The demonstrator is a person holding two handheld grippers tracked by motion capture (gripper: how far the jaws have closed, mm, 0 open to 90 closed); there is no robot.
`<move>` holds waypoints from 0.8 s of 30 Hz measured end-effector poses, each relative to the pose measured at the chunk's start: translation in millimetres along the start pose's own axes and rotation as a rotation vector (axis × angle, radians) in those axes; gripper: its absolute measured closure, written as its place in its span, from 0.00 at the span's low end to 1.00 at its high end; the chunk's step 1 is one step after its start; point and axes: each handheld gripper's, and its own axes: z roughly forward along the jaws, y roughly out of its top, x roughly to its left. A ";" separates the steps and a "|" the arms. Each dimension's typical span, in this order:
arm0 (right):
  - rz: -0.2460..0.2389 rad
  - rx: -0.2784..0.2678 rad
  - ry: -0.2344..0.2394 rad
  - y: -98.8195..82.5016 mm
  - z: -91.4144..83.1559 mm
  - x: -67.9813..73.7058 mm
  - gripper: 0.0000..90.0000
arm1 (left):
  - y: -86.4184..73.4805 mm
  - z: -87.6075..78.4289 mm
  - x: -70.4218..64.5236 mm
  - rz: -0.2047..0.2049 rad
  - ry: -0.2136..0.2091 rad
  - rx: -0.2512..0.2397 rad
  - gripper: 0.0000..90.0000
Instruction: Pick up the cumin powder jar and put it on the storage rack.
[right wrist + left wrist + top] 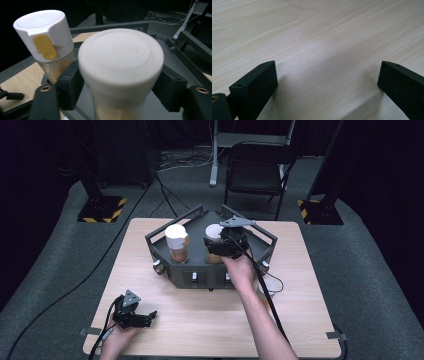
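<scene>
While the left gripper (pixel 145 317) idles spread wide over bare table (pixel 317 32), well short of the black tray (pixel 161 251), the right gripper (pixel 216 244) reaches into the tray, its jaws flanking the right-hand white-capped jar (pixel 121 62). I can't tell whether the pads press it. That jar stands upright just right of the yellow-tabbed jar (pixel 176 242); lifting means straight up.
</scene>
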 end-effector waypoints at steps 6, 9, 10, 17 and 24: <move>-0.004 0.021 -0.003 -0.6 -8.2 -3.0 0.21 | -0.1 0.0 -0.1 0.000 0.001 0.000 0.03; -0.018 0.038 0.005 -3.2 -15.5 -8.1 0.17 | 0.0 0.0 -0.1 0.000 0.001 0.000 0.03; -0.021 0.042 0.006 -5.6 -18.9 -11.0 0.15 | 0.0 0.0 -0.1 0.000 0.001 0.000 0.03; -0.046 0.031 -0.020 -23.9 -42.1 -21.5 0.11 | 0.0 0.0 -0.5 -0.001 0.002 0.000 0.03; -0.080 0.032 -0.046 -46.5 -63.3 -27.0 0.10 | 0.0 0.0 -0.6 -0.001 0.002 0.000 0.03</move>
